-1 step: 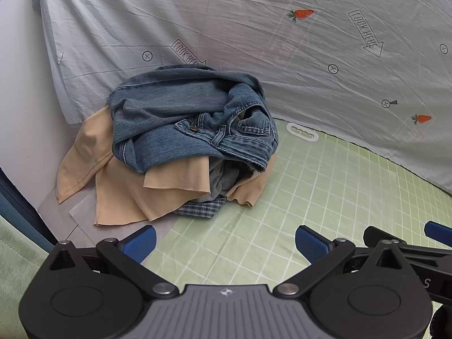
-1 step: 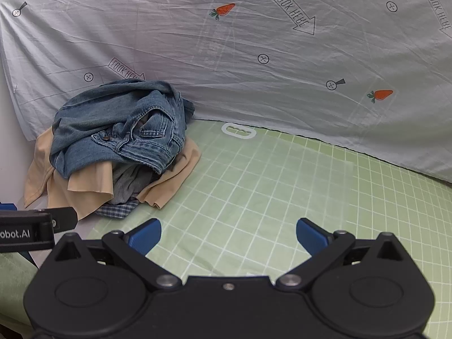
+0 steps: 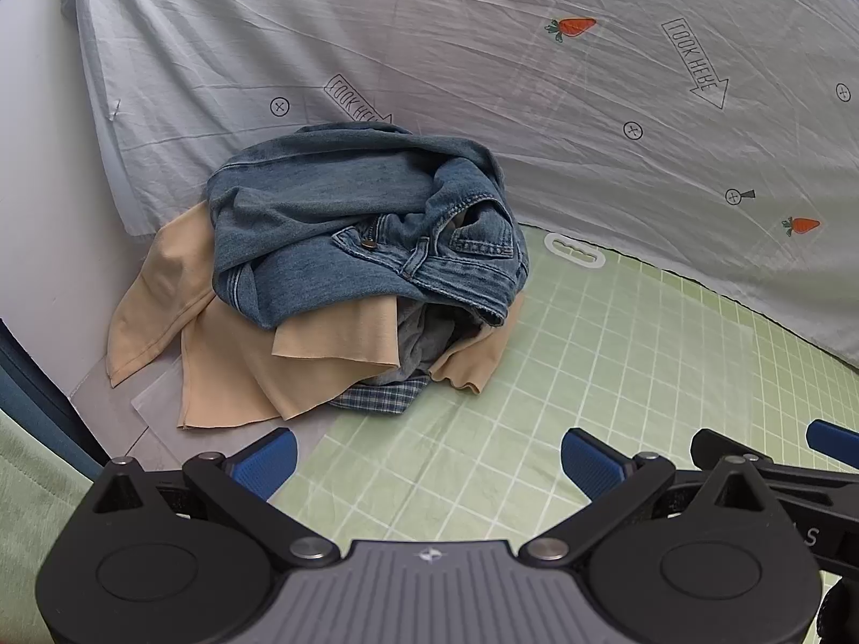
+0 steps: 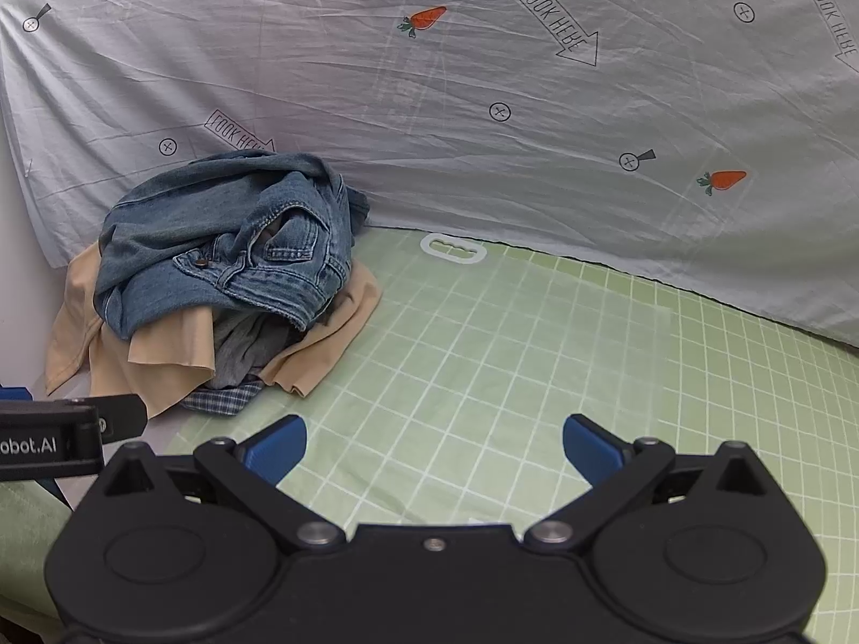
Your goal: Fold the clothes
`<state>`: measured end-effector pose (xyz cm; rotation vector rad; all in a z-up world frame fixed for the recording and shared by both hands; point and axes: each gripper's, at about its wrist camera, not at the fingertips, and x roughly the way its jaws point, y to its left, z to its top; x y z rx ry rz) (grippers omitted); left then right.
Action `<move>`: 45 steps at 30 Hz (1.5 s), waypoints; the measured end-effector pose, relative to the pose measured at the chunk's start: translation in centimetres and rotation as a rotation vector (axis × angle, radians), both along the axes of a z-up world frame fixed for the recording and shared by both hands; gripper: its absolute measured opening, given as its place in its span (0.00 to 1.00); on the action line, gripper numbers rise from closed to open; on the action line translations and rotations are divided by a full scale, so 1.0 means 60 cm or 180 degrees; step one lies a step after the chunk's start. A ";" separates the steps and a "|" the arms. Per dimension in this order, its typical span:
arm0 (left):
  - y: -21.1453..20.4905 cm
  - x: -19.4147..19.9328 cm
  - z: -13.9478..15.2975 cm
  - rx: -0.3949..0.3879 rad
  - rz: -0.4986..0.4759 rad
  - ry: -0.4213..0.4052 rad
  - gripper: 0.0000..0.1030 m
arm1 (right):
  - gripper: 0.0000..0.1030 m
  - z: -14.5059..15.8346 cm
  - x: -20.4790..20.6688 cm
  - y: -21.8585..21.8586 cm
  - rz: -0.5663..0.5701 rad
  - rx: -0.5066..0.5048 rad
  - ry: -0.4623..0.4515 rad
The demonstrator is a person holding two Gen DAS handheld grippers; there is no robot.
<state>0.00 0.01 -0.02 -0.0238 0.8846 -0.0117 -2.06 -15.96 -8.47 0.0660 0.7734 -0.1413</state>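
A heap of clothes lies at the left end of the green grid mat (image 3: 617, 375). Crumpled blue jeans (image 3: 343, 225) lie on top, over a beige garment (image 3: 225, 365), a grey garment (image 3: 424, 338) and a blue plaid piece (image 3: 381, 394). The heap also shows in the right wrist view, with the jeans (image 4: 225, 247) on top. My left gripper (image 3: 429, 461) is open and empty, a short way in front of the heap. My right gripper (image 4: 435, 448) is open and empty over the mat (image 4: 537, 375), to the right of the heap.
A pale grey sheet (image 3: 537, 107) printed with carrots and arrows hangs behind the mat. A white handle cut-out (image 3: 574, 251) marks the mat's far edge. A white wall (image 3: 37, 188) stands at the left. The right gripper's fingers (image 3: 827, 437) show at the left view's right edge.
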 end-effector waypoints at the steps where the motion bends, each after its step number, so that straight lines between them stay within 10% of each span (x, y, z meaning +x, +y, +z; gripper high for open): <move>1: 0.000 0.000 0.000 0.0003 0.0005 0.0000 1.00 | 1.00 -0.001 0.000 0.001 0.0004 0.0005 0.0002; 45: 0.001 -0.009 -0.004 0.0039 0.0034 0.0016 1.00 | 1.00 -0.006 -0.005 0.002 0.0059 0.0007 0.0033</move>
